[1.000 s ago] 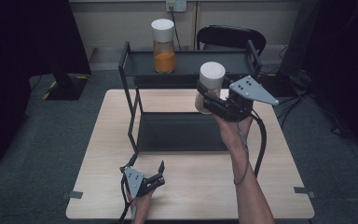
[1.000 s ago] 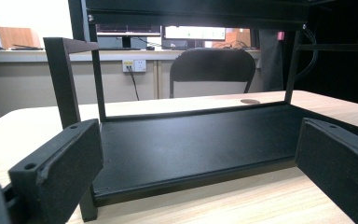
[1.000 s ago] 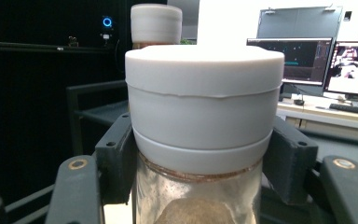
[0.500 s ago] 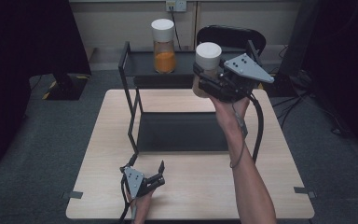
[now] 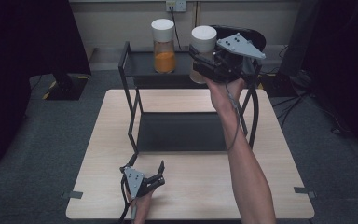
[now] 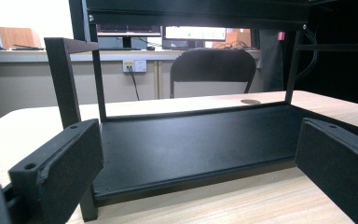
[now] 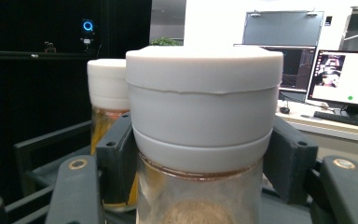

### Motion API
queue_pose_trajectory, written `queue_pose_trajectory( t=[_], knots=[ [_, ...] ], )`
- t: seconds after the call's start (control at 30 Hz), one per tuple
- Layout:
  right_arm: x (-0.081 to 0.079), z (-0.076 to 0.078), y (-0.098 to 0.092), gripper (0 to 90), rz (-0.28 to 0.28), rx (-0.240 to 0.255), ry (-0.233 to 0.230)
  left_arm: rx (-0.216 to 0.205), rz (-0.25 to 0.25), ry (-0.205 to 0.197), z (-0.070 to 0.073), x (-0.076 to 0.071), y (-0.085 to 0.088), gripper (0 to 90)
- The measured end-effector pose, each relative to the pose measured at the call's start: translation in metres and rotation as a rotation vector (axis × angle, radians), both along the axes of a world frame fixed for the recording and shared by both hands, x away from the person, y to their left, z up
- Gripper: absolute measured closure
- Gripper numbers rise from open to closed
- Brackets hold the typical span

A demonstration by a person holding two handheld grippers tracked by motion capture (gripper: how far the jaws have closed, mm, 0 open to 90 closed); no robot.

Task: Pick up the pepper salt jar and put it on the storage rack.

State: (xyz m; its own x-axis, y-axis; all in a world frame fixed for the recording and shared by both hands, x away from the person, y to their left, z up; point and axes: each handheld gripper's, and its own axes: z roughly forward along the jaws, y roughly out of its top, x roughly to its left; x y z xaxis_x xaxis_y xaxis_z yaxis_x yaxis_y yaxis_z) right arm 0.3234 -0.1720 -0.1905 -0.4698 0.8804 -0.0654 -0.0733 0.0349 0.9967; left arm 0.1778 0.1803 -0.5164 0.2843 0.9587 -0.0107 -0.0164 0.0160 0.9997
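A glass jar with a white lid [image 5: 203, 43] hangs in the air at the right end of the black rack's top shelf [image 5: 140, 65]. My right gripper [image 5: 205, 65] is shut on it just below the lid. In the right gripper view the held jar [image 7: 204, 107] sits close between the pads of my right gripper [image 7: 204, 158]. A second white-lidded jar with orange contents [image 5: 163, 46] stands on the top shelf, and in that view this jar [image 7: 106, 93] is behind and to the left. My left gripper [image 5: 147, 176] rests open near the table's front edge. Its jaws [image 6: 200, 168] face the rack's bare lower shelf [image 6: 191, 144].
The two-tier black rack [image 5: 182, 133] stands on the light wooden table [image 5: 191, 186]. A black chair [image 5: 249, 37] is behind the table, against the wall. Cables and dark stands lie on the grey floor to both sides.
My right gripper has lifted the white-lidded jar up and away from the person, from beside the rack to the level of the top shelf. The left gripper has stayed in place.
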Motion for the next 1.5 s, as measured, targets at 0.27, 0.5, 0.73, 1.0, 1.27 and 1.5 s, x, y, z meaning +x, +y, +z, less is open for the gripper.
queue_pose_trajectory(
  t=[0.27,0.5,0.73,1.0,1.27,1.5],
  knots=[
    [0.019,0.004,0.010,35.4,-0.041,0.018,0.004,0.000,0.000,0.001,0.000,0.000,0.000,0.2],
    [0.032,0.001,0.015,35.4,-0.070,0.034,0.015,0.001,0.000,0.001,0.000,0.000,0.000,0.3],
    [0.039,0.003,0.017,35.4,-0.081,0.036,0.034,0.003,0.000,0.001,0.000,0.000,0.000,0.6],
    [0.045,-0.001,0.019,35.4,-0.077,0.032,0.057,0.002,0.003,0.001,0.000,0.000,0.000,0.7],
    [0.049,-0.001,0.019,35.3,-0.075,0.044,0.077,0.002,0.003,0.001,0.000,0.000,0.000,0.7],
    [0.049,0.001,0.019,34.6,-0.076,0.044,0.086,0.001,0.003,0.001,0.000,0.000,0.000,0.7]
  ],
)
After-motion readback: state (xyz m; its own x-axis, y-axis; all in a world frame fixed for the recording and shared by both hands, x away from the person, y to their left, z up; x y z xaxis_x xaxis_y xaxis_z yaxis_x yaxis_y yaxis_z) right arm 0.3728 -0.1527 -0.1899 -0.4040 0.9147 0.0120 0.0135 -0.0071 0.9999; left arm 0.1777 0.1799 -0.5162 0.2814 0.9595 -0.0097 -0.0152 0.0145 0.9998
